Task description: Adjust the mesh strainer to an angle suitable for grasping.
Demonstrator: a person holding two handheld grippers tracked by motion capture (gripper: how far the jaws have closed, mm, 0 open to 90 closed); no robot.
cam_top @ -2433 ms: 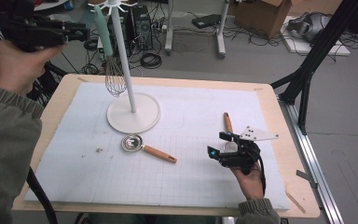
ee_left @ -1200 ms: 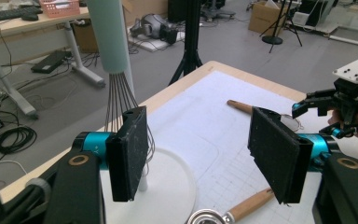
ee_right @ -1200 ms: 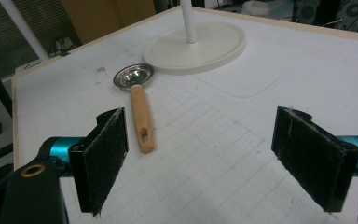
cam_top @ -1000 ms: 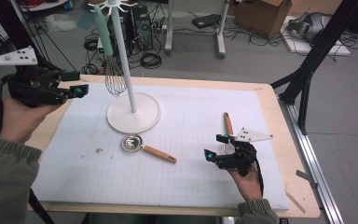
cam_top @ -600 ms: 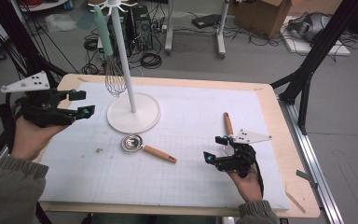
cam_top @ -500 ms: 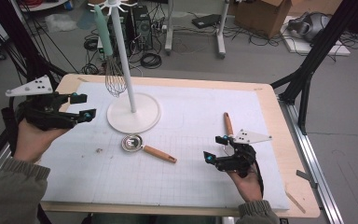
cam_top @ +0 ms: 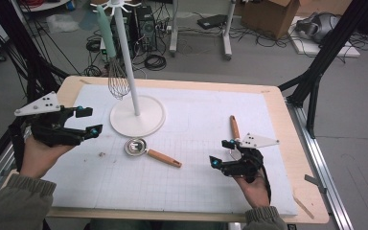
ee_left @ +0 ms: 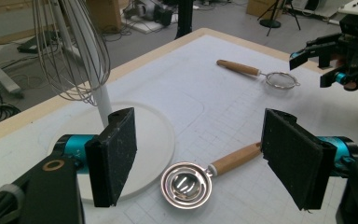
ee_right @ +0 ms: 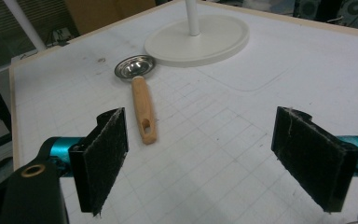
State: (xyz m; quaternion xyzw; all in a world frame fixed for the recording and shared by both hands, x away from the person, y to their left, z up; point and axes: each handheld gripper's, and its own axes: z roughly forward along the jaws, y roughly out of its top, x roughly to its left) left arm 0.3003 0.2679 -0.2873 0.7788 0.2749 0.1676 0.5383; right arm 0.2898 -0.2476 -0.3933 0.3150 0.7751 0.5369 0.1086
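Hovering at nine o'clock of measuring spoon [cam_top: 136, 146]: left gripper [cam_top: 87, 120], jaws just widening, empty; right gripper [cam_top: 222, 153] spread, empty.

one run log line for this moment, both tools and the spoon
left tool: jaws just opening, nothing between, above mat left of stand | right tool: open, empty | measuring spoon: flat on mat, untouched | whisk: hangs on stand

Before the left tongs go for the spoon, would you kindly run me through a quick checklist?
1. Left tongs open, nothing between the jaws, which have just been opening: ok.
2. Spoon lies flat on the mat, bowl up: ok.
3. Handle free of other things: ok.
4. Stand base close beside the bowl; touching: cannot tell.
5. Right tongs open and apart from the spoon: ok.
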